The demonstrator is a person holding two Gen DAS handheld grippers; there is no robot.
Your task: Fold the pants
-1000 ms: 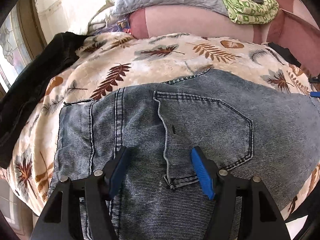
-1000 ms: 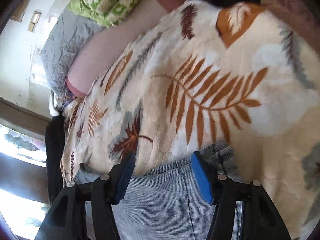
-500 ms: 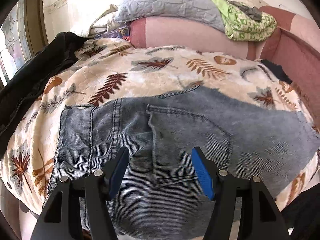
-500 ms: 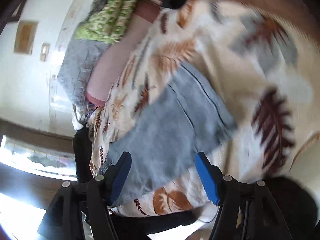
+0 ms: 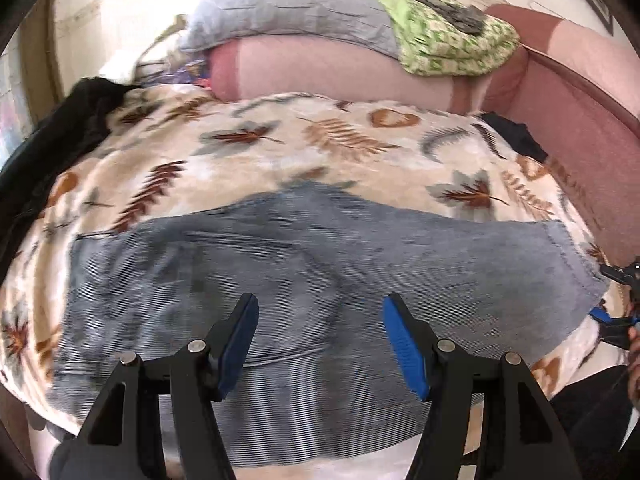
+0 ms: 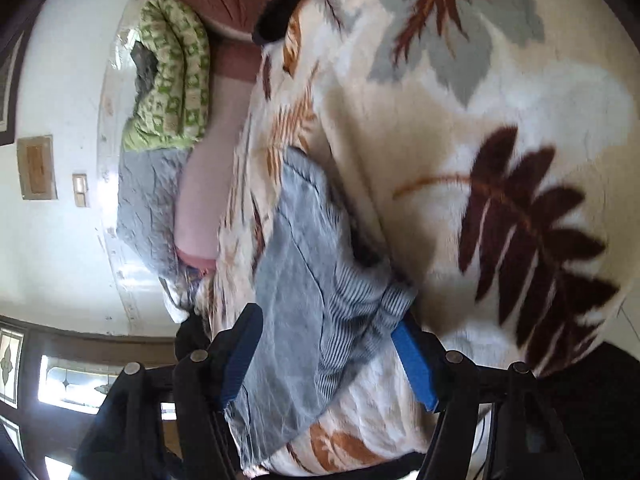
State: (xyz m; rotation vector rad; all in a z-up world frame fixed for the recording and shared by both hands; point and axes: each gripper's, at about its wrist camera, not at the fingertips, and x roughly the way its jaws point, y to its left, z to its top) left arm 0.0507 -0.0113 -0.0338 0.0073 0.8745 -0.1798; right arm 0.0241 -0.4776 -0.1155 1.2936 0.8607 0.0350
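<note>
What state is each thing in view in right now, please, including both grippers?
Jeans: lying flat on the blanket, folded lengthwise.
Blanket: spread over the sofa.
Left gripper: open above the jeans, holding nothing.
Right gripper: open, jaws just widened, jeans hem between them, not pinched.
Green quilt: folded, on the sofa back.

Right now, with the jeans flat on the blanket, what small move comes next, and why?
Probably close the right gripper on the jeans hem. Its jaws have just been opening and now straddle that end without pressing it. The left gripper hovers open above the denim, holding nothing. A grip there would start the fold.
</note>
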